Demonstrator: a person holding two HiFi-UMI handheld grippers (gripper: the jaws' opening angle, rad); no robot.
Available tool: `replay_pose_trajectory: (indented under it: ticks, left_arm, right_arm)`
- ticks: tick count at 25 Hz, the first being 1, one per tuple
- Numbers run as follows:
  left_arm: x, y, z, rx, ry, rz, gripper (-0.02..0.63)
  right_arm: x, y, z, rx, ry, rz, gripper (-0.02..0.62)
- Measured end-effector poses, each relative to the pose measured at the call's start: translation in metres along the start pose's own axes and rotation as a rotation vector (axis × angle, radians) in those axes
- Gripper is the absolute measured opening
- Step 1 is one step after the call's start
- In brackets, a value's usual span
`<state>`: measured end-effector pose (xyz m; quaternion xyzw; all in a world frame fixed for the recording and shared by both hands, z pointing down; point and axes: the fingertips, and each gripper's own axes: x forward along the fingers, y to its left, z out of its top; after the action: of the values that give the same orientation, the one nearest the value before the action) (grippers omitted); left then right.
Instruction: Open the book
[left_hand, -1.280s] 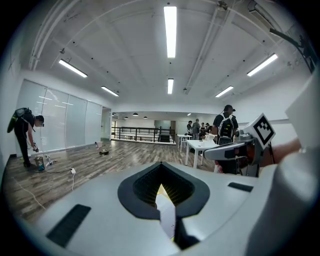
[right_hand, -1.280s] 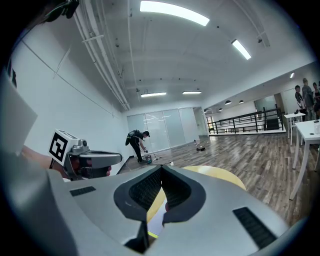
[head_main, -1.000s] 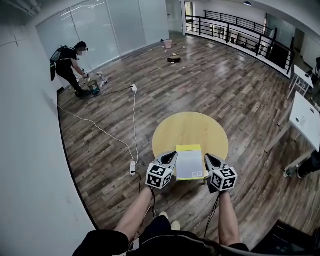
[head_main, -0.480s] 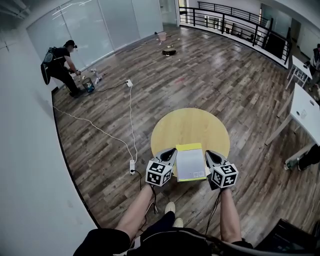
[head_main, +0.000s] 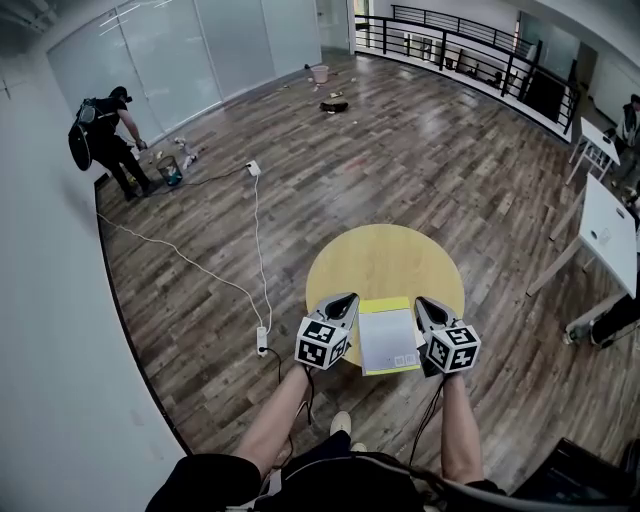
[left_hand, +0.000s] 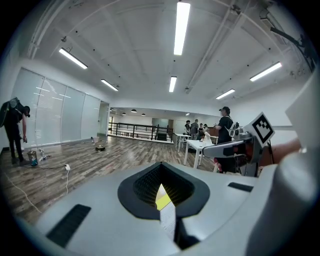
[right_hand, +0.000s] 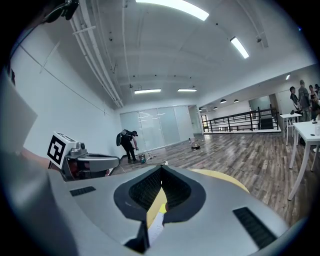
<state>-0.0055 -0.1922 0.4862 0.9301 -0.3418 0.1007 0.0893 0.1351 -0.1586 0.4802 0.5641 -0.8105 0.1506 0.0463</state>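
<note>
Honestly, both left tongs (head_main: 349, 297) and right tongs (head_main: 421, 300) are pressed together, empty, flanking the closed book (head_main: 388, 338) at the tabletop's (head_main: 385, 260) 6 o'clock edge, so a clumsy poke at the cover could just shove it off.

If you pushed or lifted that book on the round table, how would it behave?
The book looks thin, so probably light and floppy if lifted by one edge. Lying flat on the smooth table, it would likely slide, not tip.
</note>
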Motion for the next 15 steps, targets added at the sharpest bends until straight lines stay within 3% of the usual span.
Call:
replay_pose_trajectory:
  ticks: [15]
  left_arm:
    - [0.022,0.021,0.003,0.0,-0.001,-0.045,-0.002]
  right_arm:
    - [0.02,-0.006,0.009,-0.014,0.004,-0.038,0.005]
